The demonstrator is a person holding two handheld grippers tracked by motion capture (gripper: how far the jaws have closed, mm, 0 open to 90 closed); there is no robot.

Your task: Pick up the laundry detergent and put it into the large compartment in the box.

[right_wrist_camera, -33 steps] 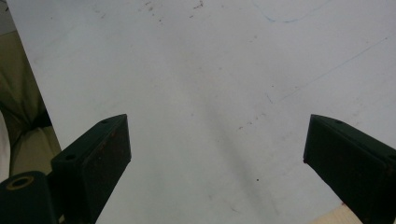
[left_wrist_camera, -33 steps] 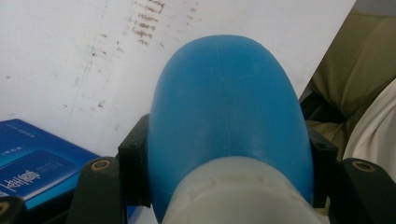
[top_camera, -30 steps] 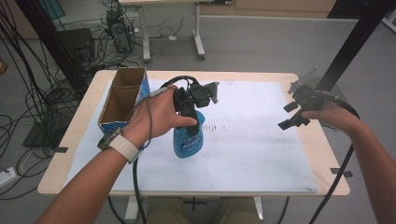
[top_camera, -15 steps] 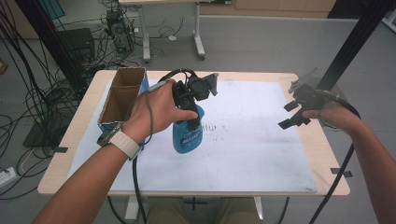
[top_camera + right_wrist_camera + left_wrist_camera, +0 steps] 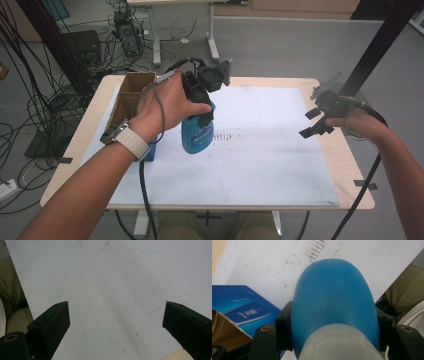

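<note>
A blue plastic bottle with a white neck hangs above the white mat, left of the middle. My left gripper is shut on its upper part, pointing down. In the left gripper view the bottle bulges out between the two black jaws of that gripper, which press on its sides. My right gripper hovers over the mat's right edge, open. In the right gripper view its jaws stand wide apart with nothing between them.
An open cardboard box stands at the table's left edge, with a blue carton close beside it. The wooden table rim frames the mat. Cables, a desk and equipment lie on the floor behind.
My left gripper has risen with the blue bottle, which now hangs higher over the mat. The right gripper has stayed where it was.
</note>
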